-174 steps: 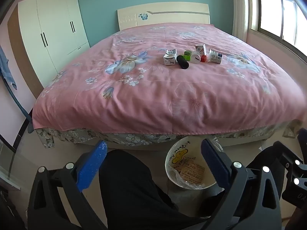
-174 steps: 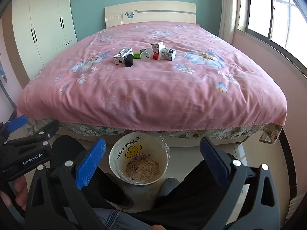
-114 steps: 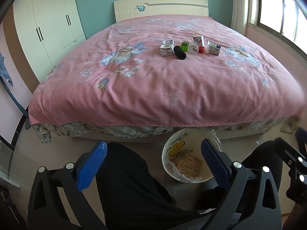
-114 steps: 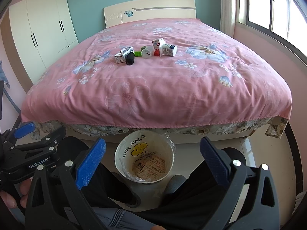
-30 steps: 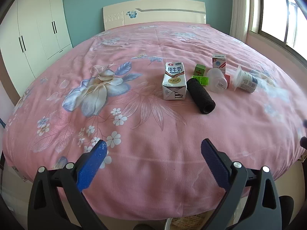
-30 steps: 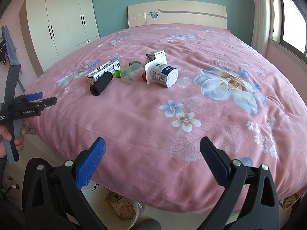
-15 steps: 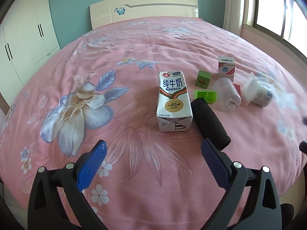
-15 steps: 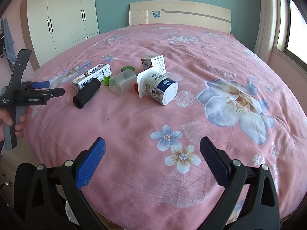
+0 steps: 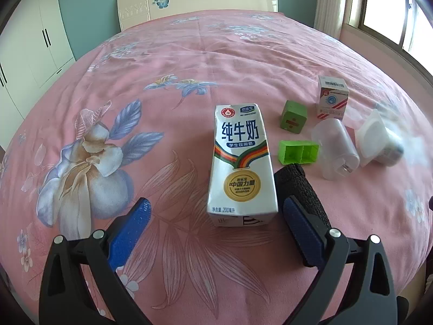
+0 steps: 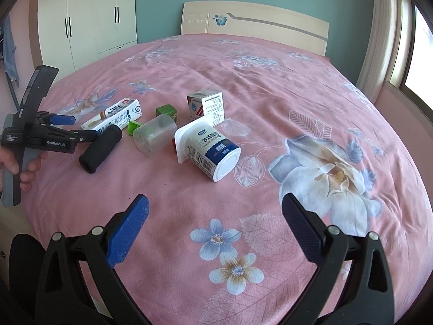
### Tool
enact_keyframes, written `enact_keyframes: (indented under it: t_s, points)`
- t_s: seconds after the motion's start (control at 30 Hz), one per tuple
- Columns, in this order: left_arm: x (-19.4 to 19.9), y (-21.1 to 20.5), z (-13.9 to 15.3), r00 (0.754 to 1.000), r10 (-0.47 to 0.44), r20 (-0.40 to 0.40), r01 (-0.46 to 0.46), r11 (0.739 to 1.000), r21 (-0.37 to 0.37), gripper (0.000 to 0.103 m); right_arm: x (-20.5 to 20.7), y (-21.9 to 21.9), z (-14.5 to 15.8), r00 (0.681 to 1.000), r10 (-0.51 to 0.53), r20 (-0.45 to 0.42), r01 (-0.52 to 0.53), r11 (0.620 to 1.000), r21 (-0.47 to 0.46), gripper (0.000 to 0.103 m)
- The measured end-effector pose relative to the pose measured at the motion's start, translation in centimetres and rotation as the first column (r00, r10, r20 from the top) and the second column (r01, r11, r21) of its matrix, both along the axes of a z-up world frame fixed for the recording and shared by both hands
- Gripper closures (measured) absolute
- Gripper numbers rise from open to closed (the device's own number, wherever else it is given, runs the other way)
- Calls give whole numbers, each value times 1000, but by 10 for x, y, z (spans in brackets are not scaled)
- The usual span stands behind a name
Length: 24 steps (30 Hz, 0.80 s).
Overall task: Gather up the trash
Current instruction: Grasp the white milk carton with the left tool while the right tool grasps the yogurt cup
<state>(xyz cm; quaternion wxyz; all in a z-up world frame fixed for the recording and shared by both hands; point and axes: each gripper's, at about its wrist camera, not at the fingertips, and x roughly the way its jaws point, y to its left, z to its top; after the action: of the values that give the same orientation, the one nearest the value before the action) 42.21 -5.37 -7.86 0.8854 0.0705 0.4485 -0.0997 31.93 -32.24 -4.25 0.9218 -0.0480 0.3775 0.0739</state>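
Observation:
Trash lies on the pink floral bed. A white milk carton (image 9: pixel 242 165) lies flat right in front of my open left gripper (image 9: pixel 216 216), its near end between the fingertips; it also shows in the right wrist view (image 10: pixel 115 116). A black foam roll (image 9: pixel 301 189) lies beside it, behind the right finger. Beyond are a green cube (image 9: pixel 293 117), a green open piece (image 9: pixel 297 152), a clear plastic cup (image 9: pixel 335 150), a small red-white box (image 9: pixel 332 98) and a yogurt cup (image 10: pixel 208 149) on its side. My right gripper (image 10: pixel 215 216) is open and empty, a little short of the yogurt cup.
The left gripper (image 10: pixel 65 128) and the hand holding it show at the left of the right wrist view. A cream headboard (image 10: pixel 254 27) and white wardrobe (image 10: pixel 89 21) stand behind the bed. A window (image 9: pixel 389 10) is at the right.
Both grippers have moved from above the floor bin up and forward over the bed. The left has closed in on the milk carton, the right on the yogurt cup. Both stay open.

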Motion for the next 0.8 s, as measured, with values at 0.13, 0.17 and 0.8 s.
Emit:
enact_keyframes:
  t_s: [0.13, 0.17, 0.8]
  points:
    - [14, 0, -5, 1000, 11, -24, -11, 1000, 3, 3, 14, 1, -1, 1000, -3, -2, 3, 1000, -29, 6]
    - [17, 0, -5, 999, 8, -32, -8, 1000, -1, 3, 18, 0, -1, 1000, -1, -5, 1, 1000, -28, 6]
    - [49, 4, -16, 993, -6, -120, 1, 999, -36, 3, 115, 12, -29, 930, 337, -146, -341, 940, -7, 27]
